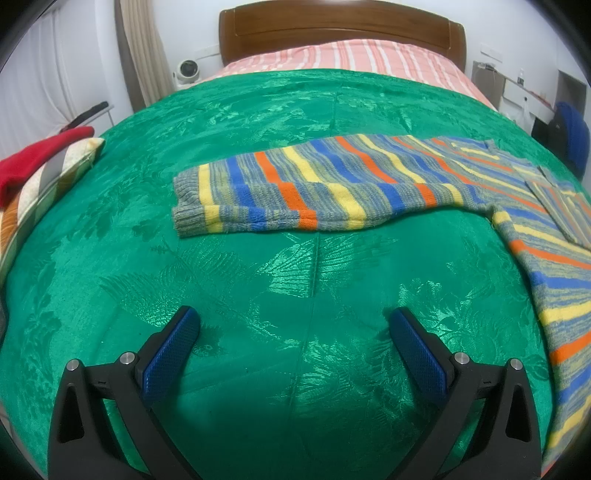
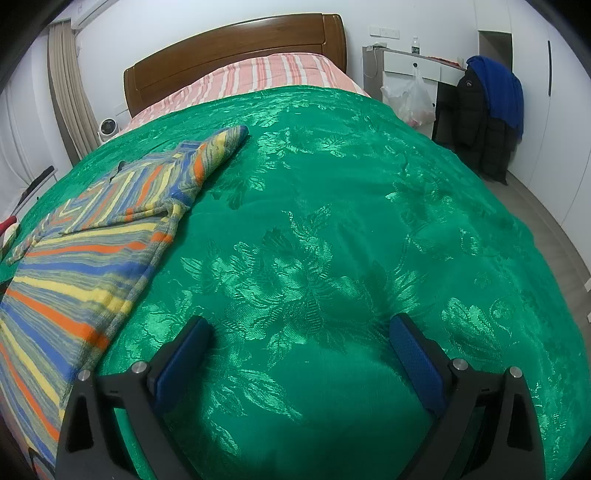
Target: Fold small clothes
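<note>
A striped knit sweater [image 1: 332,184] in blue, yellow, orange and grey lies flat on the green bedspread [image 1: 258,295]. In the left wrist view one sleeve stretches left and the body runs down the right edge. My left gripper [image 1: 293,325] is open and empty over bare bedspread, below the sleeve. In the right wrist view the sweater [image 2: 81,258] lies at the left, its other sleeve pointing up toward the headboard. My right gripper [image 2: 301,332] is open and empty over the bedspread [image 2: 332,221], to the right of the sweater body.
A red garment [image 1: 40,155] lies on a patterned pillow [image 1: 44,192] at the bed's left edge. A wooden headboard [image 1: 340,33] and pink striped sheet [image 1: 351,59] are at the far end. A chair with dark jackets [image 2: 487,122] stands right of the bed.
</note>
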`<state>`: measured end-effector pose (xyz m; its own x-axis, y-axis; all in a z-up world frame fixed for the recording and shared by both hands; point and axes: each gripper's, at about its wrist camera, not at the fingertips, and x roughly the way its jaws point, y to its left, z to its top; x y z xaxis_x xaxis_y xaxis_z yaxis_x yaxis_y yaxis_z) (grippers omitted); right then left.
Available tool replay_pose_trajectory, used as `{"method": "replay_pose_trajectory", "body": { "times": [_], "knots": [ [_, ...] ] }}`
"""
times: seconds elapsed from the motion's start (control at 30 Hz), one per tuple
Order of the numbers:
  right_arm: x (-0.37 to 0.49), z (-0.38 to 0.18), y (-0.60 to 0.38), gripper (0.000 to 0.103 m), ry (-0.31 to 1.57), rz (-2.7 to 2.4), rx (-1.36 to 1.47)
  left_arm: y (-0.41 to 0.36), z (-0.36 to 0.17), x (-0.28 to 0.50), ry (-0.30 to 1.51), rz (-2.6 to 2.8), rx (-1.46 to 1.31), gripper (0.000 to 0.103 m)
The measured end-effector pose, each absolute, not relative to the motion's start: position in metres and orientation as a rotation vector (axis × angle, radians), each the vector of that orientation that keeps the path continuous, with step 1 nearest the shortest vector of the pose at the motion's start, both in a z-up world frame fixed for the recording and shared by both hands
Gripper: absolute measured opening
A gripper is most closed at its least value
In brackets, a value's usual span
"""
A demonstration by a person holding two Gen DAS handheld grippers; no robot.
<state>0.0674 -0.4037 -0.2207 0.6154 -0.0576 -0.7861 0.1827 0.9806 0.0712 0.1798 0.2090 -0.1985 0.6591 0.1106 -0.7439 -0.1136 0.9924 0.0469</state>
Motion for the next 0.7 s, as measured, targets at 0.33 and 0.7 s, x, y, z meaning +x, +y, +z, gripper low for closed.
{"method": "replay_pose_trajectory", "body": {
  "times": [0.33,0.7],
  "knots": [
    [0.064,-0.22,-0.406,0.098,0.885,-0.122,0.167,0.207,-0.199,0.178,0.839,0.129,-0.003,0.103],
    [0.063,-0.219,-0.406,0.098,0.882,-0.122,0.165,0.214,-0.191,0.189,0.979,0.1,-0.106,0.103]
  ]
}}
